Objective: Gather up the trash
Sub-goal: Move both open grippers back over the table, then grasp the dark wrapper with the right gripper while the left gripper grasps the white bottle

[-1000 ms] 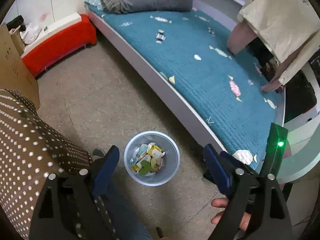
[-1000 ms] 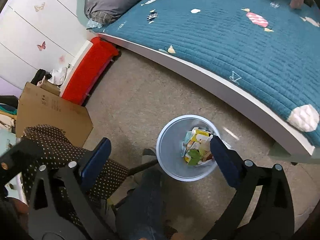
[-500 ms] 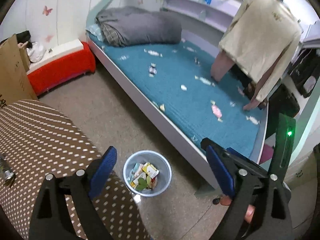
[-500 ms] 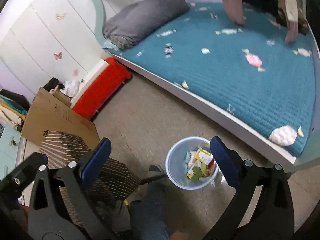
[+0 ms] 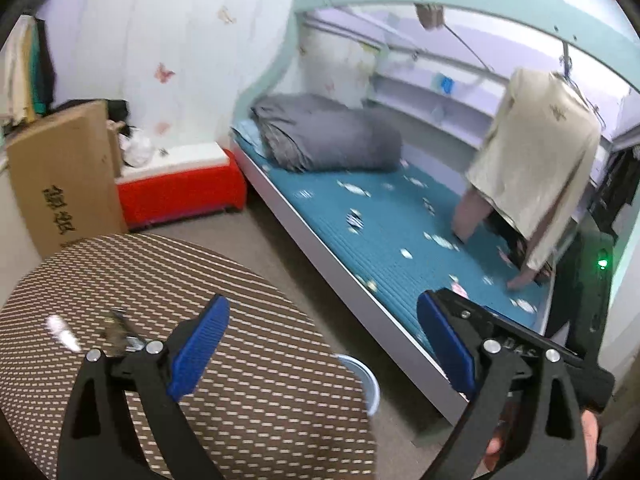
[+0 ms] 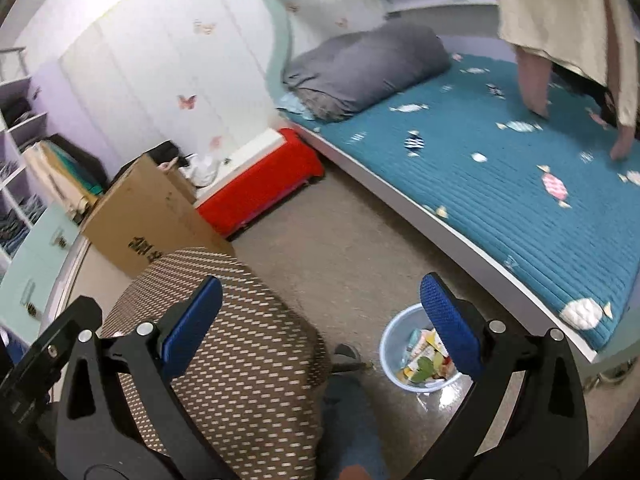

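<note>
A pale blue trash bin [image 6: 416, 354] with several wrappers in it stands on the floor between the round table and the bed; only its rim [image 5: 362, 376] shows in the left wrist view. A small blurred piece of trash [image 5: 120, 330] and a white scrap [image 5: 62, 332] lie on the dotted brown table [image 5: 248, 380]. My left gripper [image 5: 322, 344] is open and empty above the table's right edge. My right gripper [image 6: 320, 320] is open and empty, above the floor beside the bin.
A bed with a teal mattress [image 5: 400, 236] and a grey rolled duvet [image 5: 332, 140] runs along the right. A red box [image 5: 180, 192] and a cardboard box [image 5: 64, 176] stand by the wall. Clothes [image 5: 536, 152] hang over the bed. The person's leg [image 6: 348, 412] is below.
Both grippers have risen and tilted up from over the bin. The table top with trash on it has come into the left wrist view. Both stay open.
</note>
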